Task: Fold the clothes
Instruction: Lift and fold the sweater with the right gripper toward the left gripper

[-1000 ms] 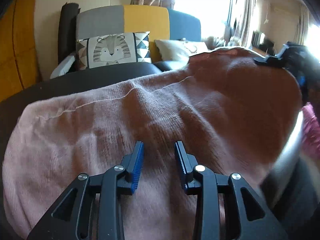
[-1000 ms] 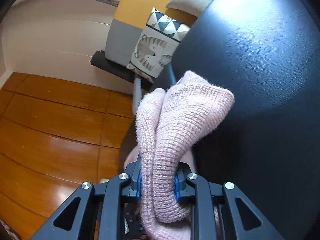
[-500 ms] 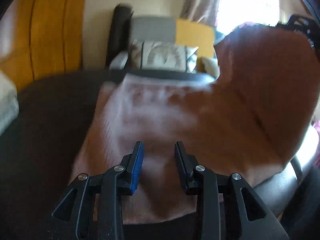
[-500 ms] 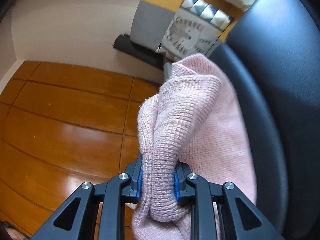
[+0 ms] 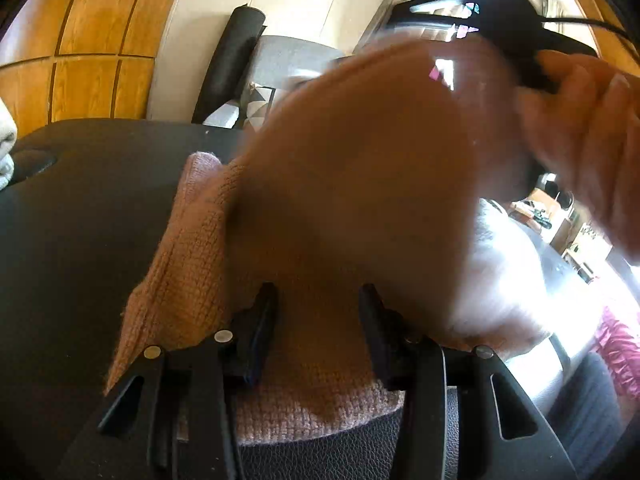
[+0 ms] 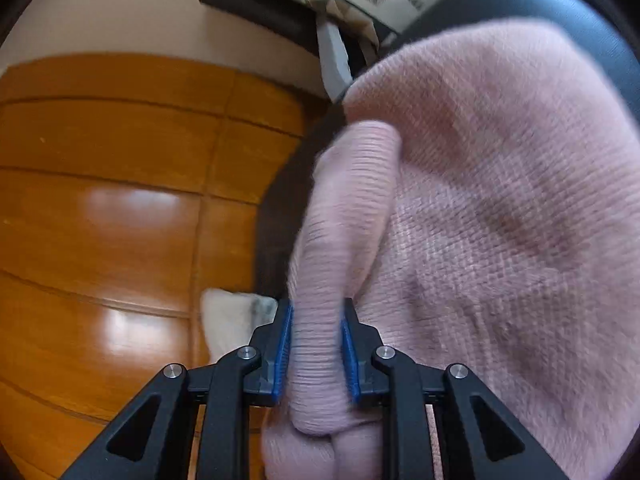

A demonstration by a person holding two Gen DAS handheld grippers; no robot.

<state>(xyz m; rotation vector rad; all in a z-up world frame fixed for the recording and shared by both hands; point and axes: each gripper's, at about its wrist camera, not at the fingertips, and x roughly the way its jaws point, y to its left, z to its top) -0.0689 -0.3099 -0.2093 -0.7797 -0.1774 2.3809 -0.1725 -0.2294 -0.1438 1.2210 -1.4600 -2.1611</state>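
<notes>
Since a second ago the pink knit sweater (image 5: 192, 276) has been swung over itself, a raised flap now hanging blurred above the part lying on the black leather table (image 5: 80, 220). Over that lower part, the left gripper (image 5: 316, 304) stands with its jaws opening and clear of the knit. Beyond the flap, a hand (image 5: 588, 140) carries the right gripper (image 6: 316, 344), whose jaws are closing, pinching a ribbed fold of the sweater (image 6: 500, 200).
</notes>
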